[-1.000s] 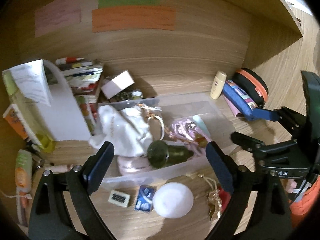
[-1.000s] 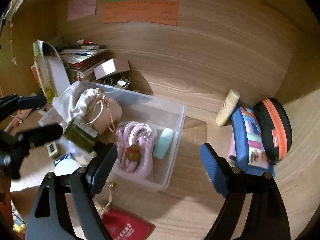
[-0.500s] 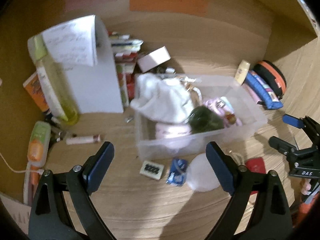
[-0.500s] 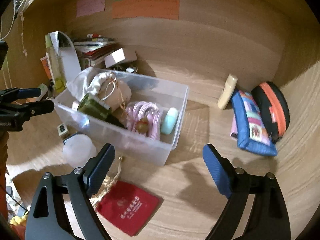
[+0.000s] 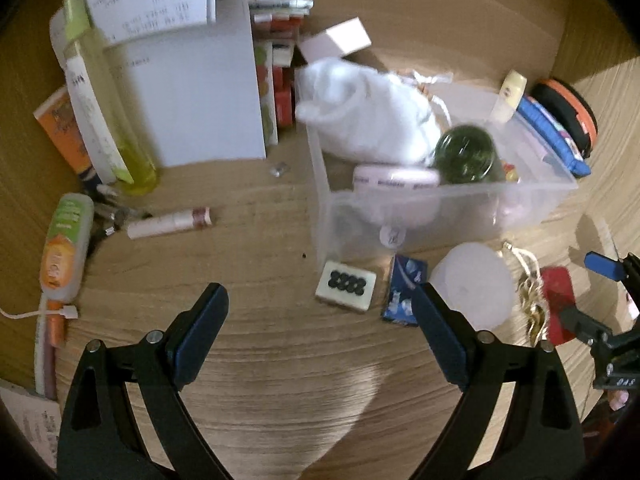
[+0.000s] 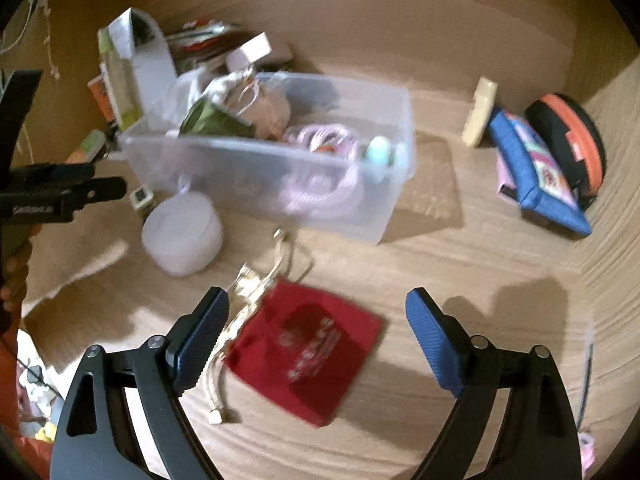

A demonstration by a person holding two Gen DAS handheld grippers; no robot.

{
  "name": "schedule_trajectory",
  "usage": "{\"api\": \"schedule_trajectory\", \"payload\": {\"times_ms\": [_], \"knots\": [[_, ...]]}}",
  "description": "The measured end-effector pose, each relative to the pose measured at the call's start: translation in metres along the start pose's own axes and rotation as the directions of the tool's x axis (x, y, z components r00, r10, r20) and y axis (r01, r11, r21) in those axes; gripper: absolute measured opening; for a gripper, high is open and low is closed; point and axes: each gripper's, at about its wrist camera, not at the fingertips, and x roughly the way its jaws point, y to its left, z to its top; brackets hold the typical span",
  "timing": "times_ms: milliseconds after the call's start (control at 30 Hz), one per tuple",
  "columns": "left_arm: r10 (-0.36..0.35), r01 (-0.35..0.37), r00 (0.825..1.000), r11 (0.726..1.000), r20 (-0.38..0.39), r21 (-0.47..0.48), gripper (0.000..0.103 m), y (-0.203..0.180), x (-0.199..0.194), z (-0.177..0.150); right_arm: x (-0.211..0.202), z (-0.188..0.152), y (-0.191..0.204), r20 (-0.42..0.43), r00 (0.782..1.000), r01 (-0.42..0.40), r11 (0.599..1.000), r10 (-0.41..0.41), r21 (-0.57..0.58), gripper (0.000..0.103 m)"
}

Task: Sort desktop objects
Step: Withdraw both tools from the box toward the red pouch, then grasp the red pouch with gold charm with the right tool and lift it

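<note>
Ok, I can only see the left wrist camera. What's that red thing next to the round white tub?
Observer: A flat red pouch with pale printing on it.
Operator: Is the other hand-held gripper grabbing it?
Observer: No. The right hand-held gripper is open over it and holds nothing.
Operator: What's in the clear box, at the end I can't see?
Observer: A mint-green oval thing, beside a coiled pink cord.

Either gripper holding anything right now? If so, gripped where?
Nothing held. The left gripper is open over bare desk, and the right gripper is open above the red pouch, pads clear of it.
</note>
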Motion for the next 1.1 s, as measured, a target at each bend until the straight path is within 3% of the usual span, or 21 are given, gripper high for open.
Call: {"api": "schedule_trajectory", "payload": {"times_ms": [233,367,500,600,667,800,1000,1067,1100], "knots": [[-0.035,0.034,0.999,0.999,-0.035,-0.018,0.093,0.002,0.019,0.000,0.014,-0.011,0.006,-0.060,0.998,-0.007,1.000,0.008,0.011,0.089],[-0.038,0.037,0.998,0.999,-0.053,-0.017,0.078,-0.002,0.029,0.002,0.022,-0.011,0.004,-0.082,0.997,-0.007,0.999,0.010,0.041,0.091],[-0.039,0.039,0.998,0.999,-0.040,-0.014,0.076,-0.004,0.030,0.001,0.025,-0.013,0.009,-0.089,0.996,0.008,1.000,-0.007,0.011,0.094],[-0.050,0.049,0.998,0.999,-0.029,-0.017,0.069,-0.003,0.029,-0.001,0.024,-0.015,0.012,-0.090,0.996,0.009,1.000,-0.009,-0.004,0.094],[-0.059,0.058,0.998,0.998,-0.025,-0.023,0.059,-0.002,0.027,-0.001,0.024,-0.015,0.012,-0.090,0.996,0.003,1.000,-0.003,-0.008,0.095],[-0.071,0.071,0.997,0.997,-0.016,-0.029,0.056,0.000,0.025,-0.003,0.024,-0.015,0.013,-0.082,0.997,-0.007,1.000,0.005,-0.023,0.091],[-0.093,0.094,0.996,0.996,-0.011,0.003,0.038,-0.005,0.023,-0.004,0.018,-0.014,0.023,-0.050,0.998,-0.039,0.998,0.036,-0.059,0.055],[-0.091,0.091,0.996,0.996,-0.009,0.004,0.038,-0.003,0.024,-0.004,0.016,-0.013,0.024,-0.050,0.998,-0.049,0.997,0.045,-0.064,0.029],[-0.096,0.096,0.995,0.995,-0.010,0.001,0.038,-0.002,0.023,-0.004,0.016,-0.012,0.024,-0.058,0.996,-0.073,0.996,0.069,-0.058,0.023]]}}
